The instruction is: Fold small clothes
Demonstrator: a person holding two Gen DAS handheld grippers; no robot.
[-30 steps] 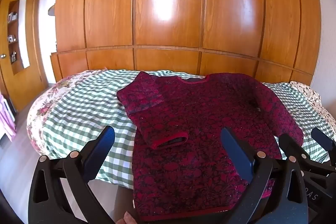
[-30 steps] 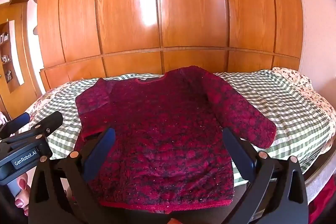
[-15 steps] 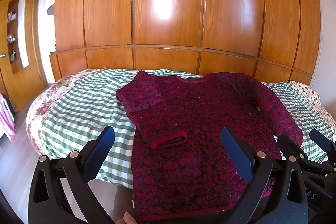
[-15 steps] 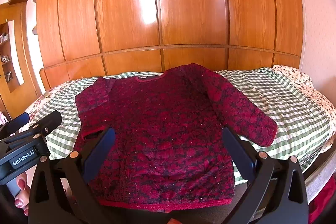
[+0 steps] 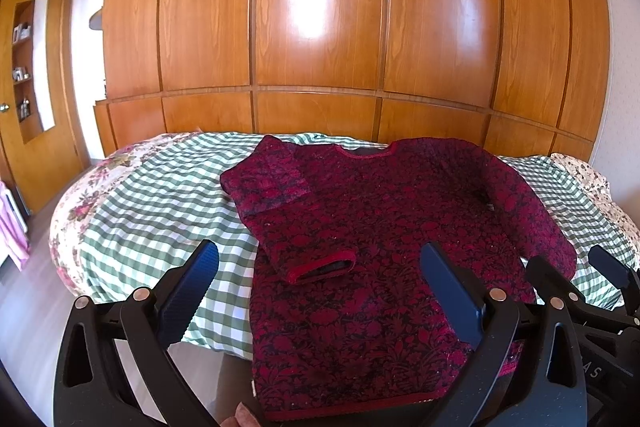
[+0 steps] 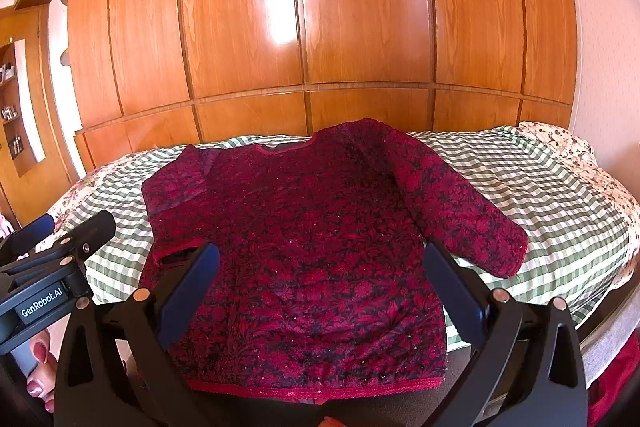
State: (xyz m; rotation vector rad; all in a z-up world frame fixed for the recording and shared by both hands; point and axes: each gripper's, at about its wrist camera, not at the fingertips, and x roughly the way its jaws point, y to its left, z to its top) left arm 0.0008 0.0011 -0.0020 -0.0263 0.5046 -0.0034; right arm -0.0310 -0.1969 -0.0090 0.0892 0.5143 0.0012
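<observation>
- The left gripper (image 5: pixel 318 287) is nearest in its own view, its 2 dark blue fingers (image 5: pixel 188 287) spread wide apart with nothing between them.
- The right gripper (image 6: pixel 318 287) stands the same way, wide open and empty, fingers apart over the cloth's near part.
- In the right wrist view the body of the left gripper shows low at the left edge, with a hand (image 6: pixel 38 375) under it showing painted nails.
- Between and just beyond both grippers' fingers lies the red top (image 5: pixel 380 267), a dark crimson floral garment spread flat, hem (image 6: pixel 316 389) toward the grippers and hanging over the bed's near edge.
- Ahead and slightly left of the left gripper, 1 sleeve is folded in over the chest, its red-edged cuff (image 5: pixel 322 269) lying on the body of the garment.
- Ahead and right of the right gripper, the other sleeve (image 6: pixel 460 203) lies stretched out on the cover, its cuff just beyond the right finger.
- The neckline (image 5: pixel 362 151) lies at the far end, away from both grippers.
- Under the garment is the bed (image 5: pixel 160 203) with a green-and-white checked cover, floral fabric (image 5: pixel 76 211) at both ends.
- Behind the bed rises a glossy wooden panelled wall (image 6: pixel 320 27).
- Far left of the left gripper stands a wooden door (image 5: pixel 36 87) with small shelves set in it.
</observation>
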